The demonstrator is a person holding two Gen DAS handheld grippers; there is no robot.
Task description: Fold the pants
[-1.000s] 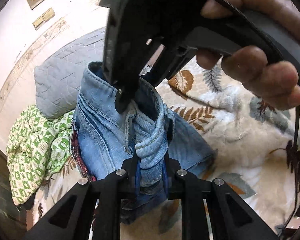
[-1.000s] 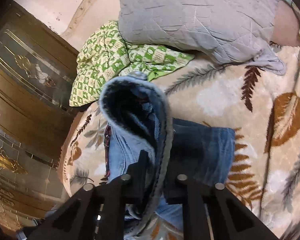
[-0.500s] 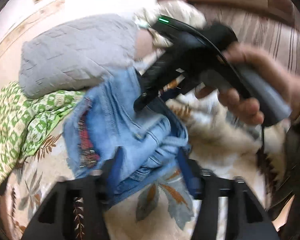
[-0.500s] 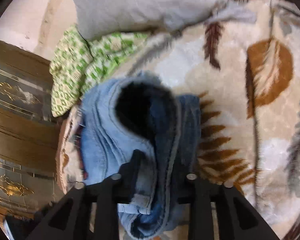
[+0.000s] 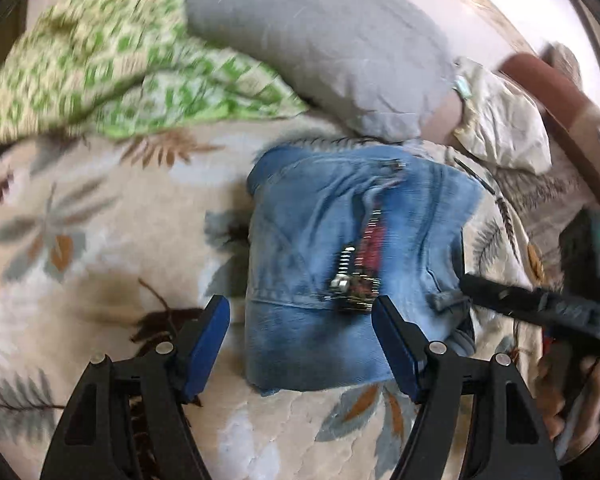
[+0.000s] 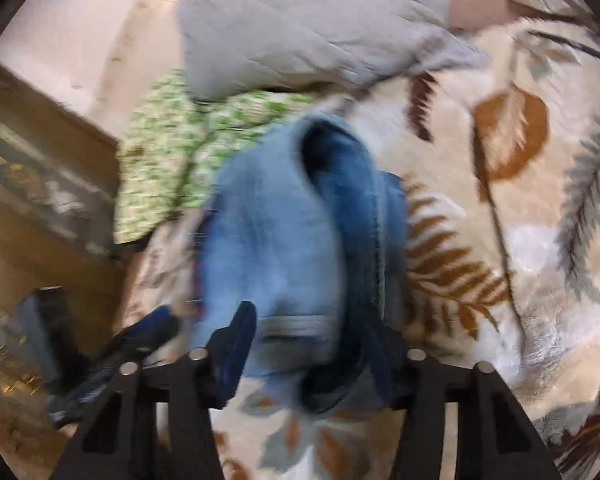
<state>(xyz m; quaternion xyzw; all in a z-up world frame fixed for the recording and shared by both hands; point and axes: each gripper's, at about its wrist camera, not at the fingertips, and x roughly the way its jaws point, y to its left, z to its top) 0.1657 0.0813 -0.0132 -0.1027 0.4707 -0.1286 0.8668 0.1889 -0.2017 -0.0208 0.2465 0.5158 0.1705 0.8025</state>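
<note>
Both views are motion-blurred; we cannot read fine detail on the jeans (image 5: 340, 264) or the bedding. In the right wrist view the near end of the jeans (image 6: 284, 248) fills the gap of the right gripper (image 6: 312, 344), hiding its right finger; we cannot tell whether the jaws press the cloth or merely straddle it.

Left wrist view only: the left gripper (image 5: 300, 328), jaws wide apart and clamping nothing, blue pads either side of the bundle's near edge; the zip fly with red lining, lying on top; the right gripper (image 5: 536, 304) entering from the right, its tip at the waistband, a hand (image 5: 572, 396) partly cut off behind it.

Right wrist view only: a brown wooden panel (image 6: 40, 208) at left and a dark opening in the bundle's far end.

Jeans: blue denim, folded into a compact block, lying on the leaf-print blanket (image 5: 100, 240) of the bed. Beyond them a grey pillow (image 5: 324, 40) and a green-patterned cloth (image 5: 120, 68).
</note>
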